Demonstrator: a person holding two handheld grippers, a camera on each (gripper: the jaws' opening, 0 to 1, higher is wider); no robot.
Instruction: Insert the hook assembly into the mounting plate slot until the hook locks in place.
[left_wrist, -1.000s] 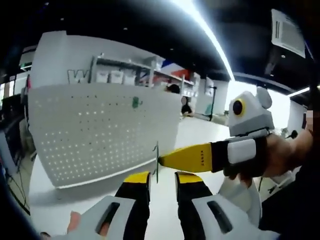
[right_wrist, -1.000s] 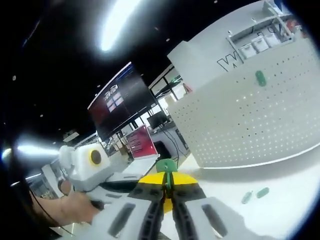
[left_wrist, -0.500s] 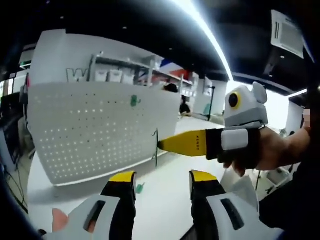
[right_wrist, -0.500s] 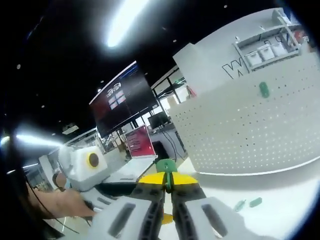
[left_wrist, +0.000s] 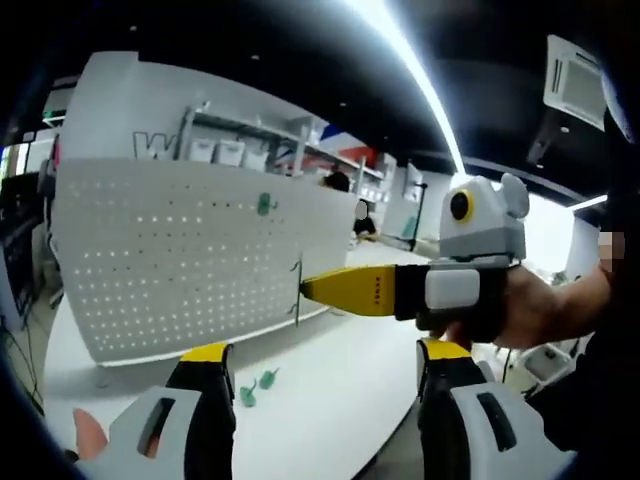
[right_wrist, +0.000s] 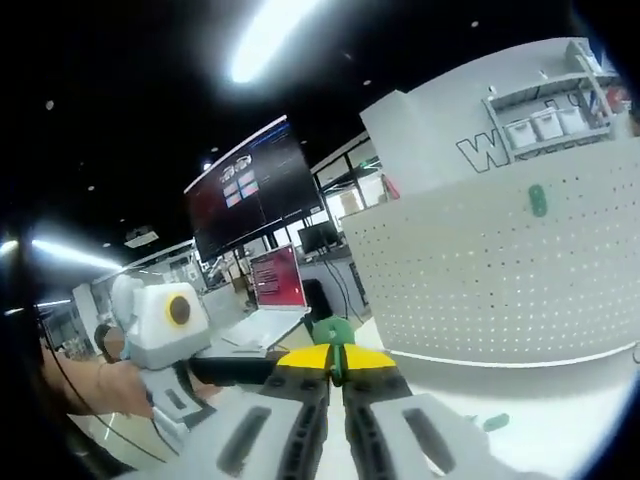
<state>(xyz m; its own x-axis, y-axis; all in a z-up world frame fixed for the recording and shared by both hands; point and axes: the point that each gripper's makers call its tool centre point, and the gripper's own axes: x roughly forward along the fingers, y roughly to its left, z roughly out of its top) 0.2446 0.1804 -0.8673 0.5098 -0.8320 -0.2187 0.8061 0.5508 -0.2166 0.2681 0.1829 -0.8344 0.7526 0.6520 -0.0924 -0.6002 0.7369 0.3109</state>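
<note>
A white pegboard mounting plate (left_wrist: 170, 270) stands upright on the white table (left_wrist: 340, 390), with one green hook (left_wrist: 263, 204) plugged into it high up. My right gripper (left_wrist: 303, 289) reaches in from the right of the left gripper view, shut on a thin green hook assembly (left_wrist: 297, 300) held in front of the plate's right edge. In the right gripper view the same hook assembly (right_wrist: 334, 332) sticks up between the shut jaws of the right gripper (right_wrist: 336, 356), with the plate (right_wrist: 500, 280) beyond it. My left gripper (left_wrist: 325, 365) stands wide open and holds nothing.
Two loose green parts (left_wrist: 256, 386) lie on the table before the plate; one green part (right_wrist: 495, 422) lies low at the right of the right gripper view. A dark screen (right_wrist: 240, 195) and a red sign (right_wrist: 278, 280) stand to the left. Shelves with bins (left_wrist: 240, 150) are behind the plate.
My left gripper's jaws have spread from nearly shut around the hook to wide open. The right gripper keeps the hook and now holds it a little higher, clear of the left jaws.
</note>
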